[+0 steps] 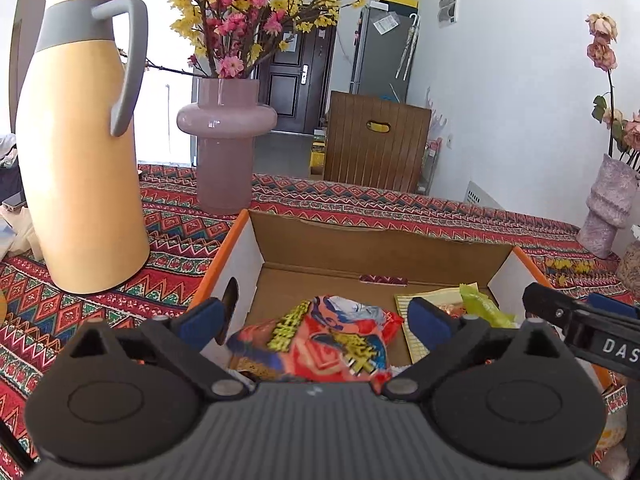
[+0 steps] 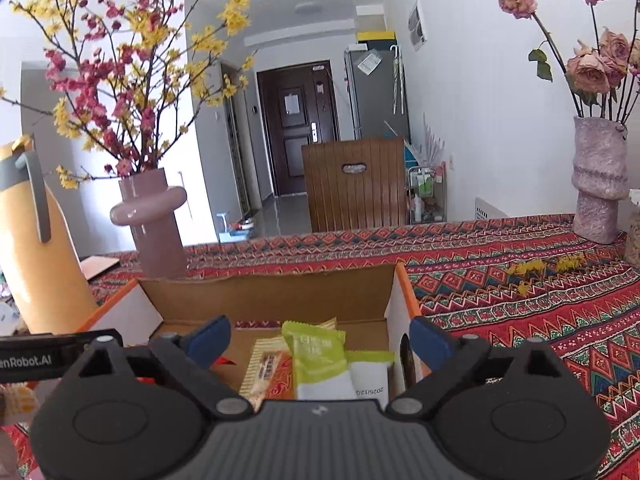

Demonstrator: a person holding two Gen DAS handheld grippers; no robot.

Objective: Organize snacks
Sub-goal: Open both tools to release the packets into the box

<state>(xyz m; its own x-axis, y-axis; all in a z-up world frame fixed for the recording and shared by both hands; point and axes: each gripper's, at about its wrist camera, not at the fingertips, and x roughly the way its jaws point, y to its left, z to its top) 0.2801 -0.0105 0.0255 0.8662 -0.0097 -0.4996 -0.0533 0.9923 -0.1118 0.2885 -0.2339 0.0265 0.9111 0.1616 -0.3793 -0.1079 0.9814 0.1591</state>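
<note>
An open cardboard box (image 1: pixel 360 248) with orange edges stands on the patterned tablecloth. My left gripper (image 1: pixel 316 320) hangs open over its left half, above a red and blue snack bag (image 1: pixel 320 340) that lies loose between the spread fingers. Over the box's right part (image 2: pixel 272 292) my right gripper (image 2: pixel 320 336) is open too. Below it lie a green and white packet (image 2: pixel 320 360) and a striped yellow packet (image 2: pixel 264 368), neither touched by the pads. The right gripper's arm shows at the right edge of the left wrist view.
A tall yellow jug (image 1: pixel 84 160) stands left of the box, and a pink vase (image 1: pixel 226 136) of flowering branches just behind it. A mottled pink vase (image 2: pixel 598 184) with dried roses is at the far right. A wooden chair back (image 1: pixel 376 144) rises beyond the table's far edge.
</note>
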